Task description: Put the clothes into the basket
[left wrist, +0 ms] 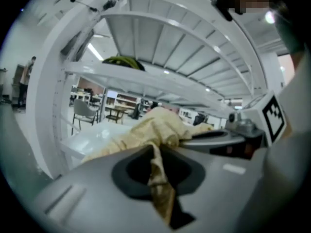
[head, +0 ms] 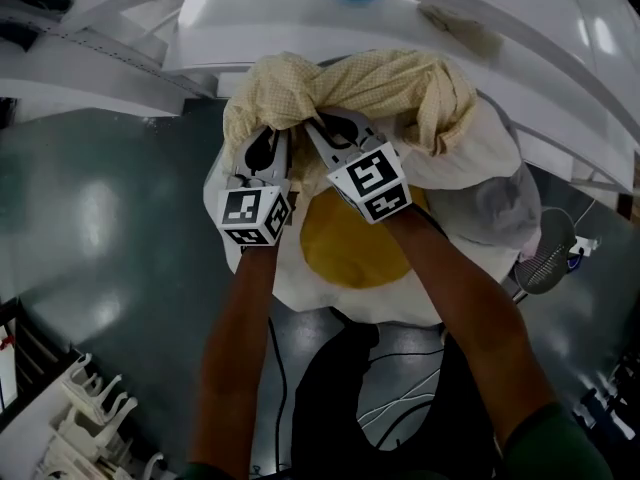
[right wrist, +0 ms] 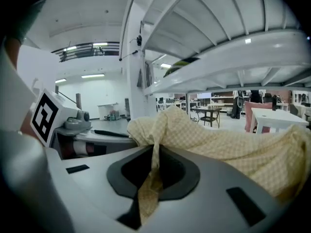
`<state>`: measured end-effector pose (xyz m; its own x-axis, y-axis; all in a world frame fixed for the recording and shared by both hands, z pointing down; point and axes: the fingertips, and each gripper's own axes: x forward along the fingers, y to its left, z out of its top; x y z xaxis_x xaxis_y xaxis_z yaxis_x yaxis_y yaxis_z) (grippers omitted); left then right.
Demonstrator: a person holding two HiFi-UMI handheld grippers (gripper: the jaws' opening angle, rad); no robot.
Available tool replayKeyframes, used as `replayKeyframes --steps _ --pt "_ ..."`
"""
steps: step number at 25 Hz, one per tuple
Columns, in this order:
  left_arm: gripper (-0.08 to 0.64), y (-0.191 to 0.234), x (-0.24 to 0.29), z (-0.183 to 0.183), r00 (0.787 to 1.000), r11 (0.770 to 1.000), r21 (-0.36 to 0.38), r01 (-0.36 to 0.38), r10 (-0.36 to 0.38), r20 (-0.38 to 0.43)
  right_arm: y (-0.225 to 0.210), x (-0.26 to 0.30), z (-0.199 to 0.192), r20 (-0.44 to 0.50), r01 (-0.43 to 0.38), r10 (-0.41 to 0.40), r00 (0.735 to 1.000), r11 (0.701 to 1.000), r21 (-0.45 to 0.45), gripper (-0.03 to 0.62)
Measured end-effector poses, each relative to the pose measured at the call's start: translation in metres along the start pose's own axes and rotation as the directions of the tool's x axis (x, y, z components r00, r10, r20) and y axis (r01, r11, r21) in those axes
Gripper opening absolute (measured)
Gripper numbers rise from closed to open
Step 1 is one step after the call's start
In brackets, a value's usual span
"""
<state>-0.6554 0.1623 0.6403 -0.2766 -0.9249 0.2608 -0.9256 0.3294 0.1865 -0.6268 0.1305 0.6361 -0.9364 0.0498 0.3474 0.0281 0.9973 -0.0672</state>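
Yellow checked cloth (head: pixel 370 83) is lying bunched at the far edge of a white-and-yellow heap (head: pixel 340 258). The left gripper (head: pixel 265 136) and right gripper (head: pixel 322 128) are each pinching a fold of it. No basket is showing plainly, so the transfer is likely just beginning. White rack bars (head: pixel 300 38) are crowding close beyond, while grey floor (head: pixel 100 218) is lying open leftward.

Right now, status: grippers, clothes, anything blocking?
Left hand-held gripper shut on yellow checked cloth. Right hand-held gripper shut on it too. No obstruction visible.

Open lab hall; work tables (right wrist: pixel 209 111), chairs (left wrist: pixel 84 111), ceiling strip lights (right wrist: pixel 92 75).
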Motion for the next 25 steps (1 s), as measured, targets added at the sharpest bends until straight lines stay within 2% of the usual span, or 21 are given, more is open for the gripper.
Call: replayKeyframes --steps 5,9,12,16,20,22,25 --pt "0.032 -0.065 -0.036 0.064 0.99 0.999 0.006 0.032 -0.033 0.14 0.022 -0.069 0.063 0.165 0.034 -0.034 0.986 0.999 0.0 0.031" --pt "0.032 -0.122 -0.068 0.123 0.966 0.996 0.026 0.085 -0.089 0.242 0.027 -0.141 0.126 0.336 0.077 -0.091 0.938 0.996 0.054 0.031" --pt "0.032 -0.165 -0.088 0.166 0.942 0.989 0.061 0.135 -0.147 0.301 0.029 -0.192 0.16 0.38 0.117 -0.147 0.913 0.988 0.102 0.031" --pt "0.032 -0.241 -0.106 0.218 0.907 0.972 0.118 0.201 -0.23 0.353 0.018 -0.274 0.195 0.422 0.174 -0.21 0.882 0.977 0.123 0.031" --pt "0.032 -0.322 -0.119 0.269 0.867 0.953 0.132 0.273 -0.303 0.395 0.001 -0.363 0.234 0.474 0.217 -0.254 0.843 0.967 0.131 0.031" --pt "0.032 -0.369 -0.126 0.297 0.839 0.939 0.146 0.312 -0.344 0.422 -0.008 -0.412 0.253 0.502 0.244 -0.275 0.82 0.961 0.128 0.03" --pt "0.032 -0.439 -0.134 0.332 0.787 0.905 0.199 0.375 -0.425 0.447 -0.023 -0.484 0.276 0.532 0.3 -0.307 0.789 0.948 0.103 0.029"
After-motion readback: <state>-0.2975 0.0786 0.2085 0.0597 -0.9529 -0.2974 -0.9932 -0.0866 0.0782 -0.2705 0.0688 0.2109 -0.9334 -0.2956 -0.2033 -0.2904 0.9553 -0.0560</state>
